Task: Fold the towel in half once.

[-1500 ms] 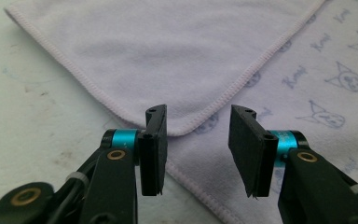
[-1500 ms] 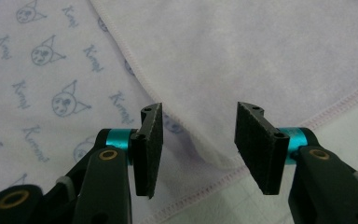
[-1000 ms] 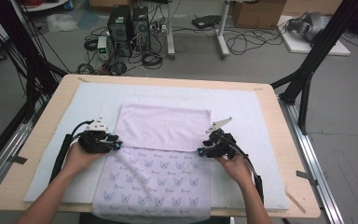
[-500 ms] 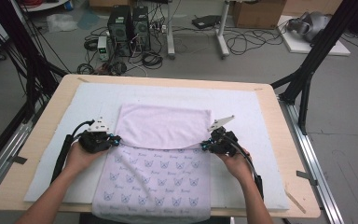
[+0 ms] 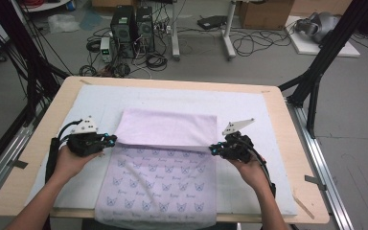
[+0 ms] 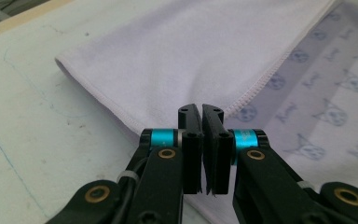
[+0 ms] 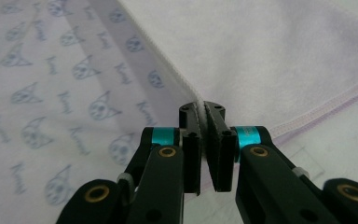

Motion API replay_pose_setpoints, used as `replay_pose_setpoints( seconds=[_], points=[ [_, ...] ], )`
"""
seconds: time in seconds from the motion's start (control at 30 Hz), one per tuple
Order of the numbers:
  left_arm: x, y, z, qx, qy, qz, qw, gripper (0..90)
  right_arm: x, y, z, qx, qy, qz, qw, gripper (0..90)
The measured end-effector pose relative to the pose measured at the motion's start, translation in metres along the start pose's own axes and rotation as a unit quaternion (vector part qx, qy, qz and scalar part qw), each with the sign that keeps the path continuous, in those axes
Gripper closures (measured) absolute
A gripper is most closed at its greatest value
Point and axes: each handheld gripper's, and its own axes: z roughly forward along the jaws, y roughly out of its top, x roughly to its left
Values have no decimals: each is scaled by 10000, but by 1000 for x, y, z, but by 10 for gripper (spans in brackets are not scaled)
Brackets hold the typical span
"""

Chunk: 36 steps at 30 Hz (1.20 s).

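Note:
A lilac towel [image 5: 158,184] printed with small cat faces lies on the white mat [image 5: 254,112], its near end hanging over the table's front edge. Its far part is folded back as a plain flap [image 5: 167,127]. My left gripper [image 5: 112,140] is shut on the flap's near-left corner. In the left gripper view the jaws [image 6: 201,110] meet with the stitched hem [image 6: 261,84] running into them. My right gripper [image 5: 212,150] is shut on the flap's near-right corner. In the right gripper view the hem [image 7: 168,65] passes between the closed jaws [image 7: 201,107].
The mat covers most of a wooden table [image 5: 69,91]. Metal rails [image 5: 323,163] run along both sides, and black frame legs [image 5: 316,72] stand at the right. On the floor beyond are computer towers [image 5: 132,24], cables and a cardboard box [image 5: 263,12].
Both grippers have closed on the flap's near corners and risen a little, lifting the flap's near edge slightly.

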Motion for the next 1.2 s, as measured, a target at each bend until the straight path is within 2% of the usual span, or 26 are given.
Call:
replay_pose_setpoints(
  seconds=[0.13, 0.33, 0.47, 0.53, 0.57, 0.6, 0.67, 0.77, 0.87, 1.0, 1.13, 1.2],
  points=[
    [-17, -6, -17, -31, -26, 88, 10000, 861, 17, -3, -15, -136, 90, -176, 9997, 856],
    [-47, -21, -46, -30, -109, 277, 9996, 862, 51, -15, -34, -218, 225, -407, 9987, 857],
    [-68, -35, -64, 35, -233, 363, 9991, 861, 75, -28, -47, -240, 488, -454, 9975, 858],
    [-73, -41, -66, 85, -310, 364, 9988, 854, 85, -35, -51, -248, 632, -518, 9963, 818],
    [-75, -44, -67, 86, -331, 321, 9989, 825, 89, -37, -52, -206, 635, -557, 9962, 754],
    [-74, -46, -66, 106, -349, 271, 9990, 766, 91, -39, -52, -188, 595, -586, 9963, 730],
    [-69, -47, -64, 123, -302, 242, 9992, 711, 88, -39, -51, -152, 585, -576, 9965, 708],
    [-61, -41, -57, 58, -241, 191, 9995, 664, 78, -34, -47, -208, 519, -452, 9974, 667],
    [-50, -29, -47, 6, -178, 164, 9997, 638, 65, -24, -39, -153, 317, -434, 9984, 629],
    [-31, -13, -28, 2, -14, 91, 10000, 600, 38, -7, -24, -126, 81, -299, 9994, 591],
    [-10, -2, -6, 34, 68, -127, 9999, 592, 13, 8, -10, -74, -118, -141, 9998, 567],
    [0, 4, 6, 99, 132, -128, 9998, 590, -1, 15, -3, 10, -196, -48, 9998, 551]
  ],
)
